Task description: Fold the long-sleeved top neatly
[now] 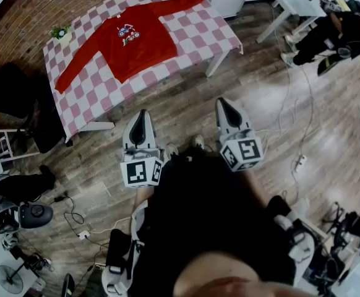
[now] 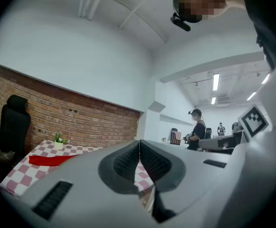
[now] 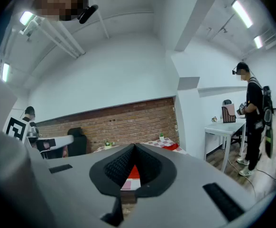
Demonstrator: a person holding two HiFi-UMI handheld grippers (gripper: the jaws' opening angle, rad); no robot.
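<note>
Head view: red long-sleeved top (image 1: 130,42) lies flat, sleeves outspread.

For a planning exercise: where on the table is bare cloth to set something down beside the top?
Bare cloth lies at the right end, between the top and the near right corner, and at the left end, below the sleeve. The far left corner is tighter: a plant stands there.

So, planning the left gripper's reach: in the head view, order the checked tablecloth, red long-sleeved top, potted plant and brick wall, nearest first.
1. Checked tablecloth: its near edge lies just ahead of the left gripper.
2. Red long-sleeved top: spread flat mid-table.
3. Potted plant: far left corner.
4. Brick wall: behind the table.
</note>
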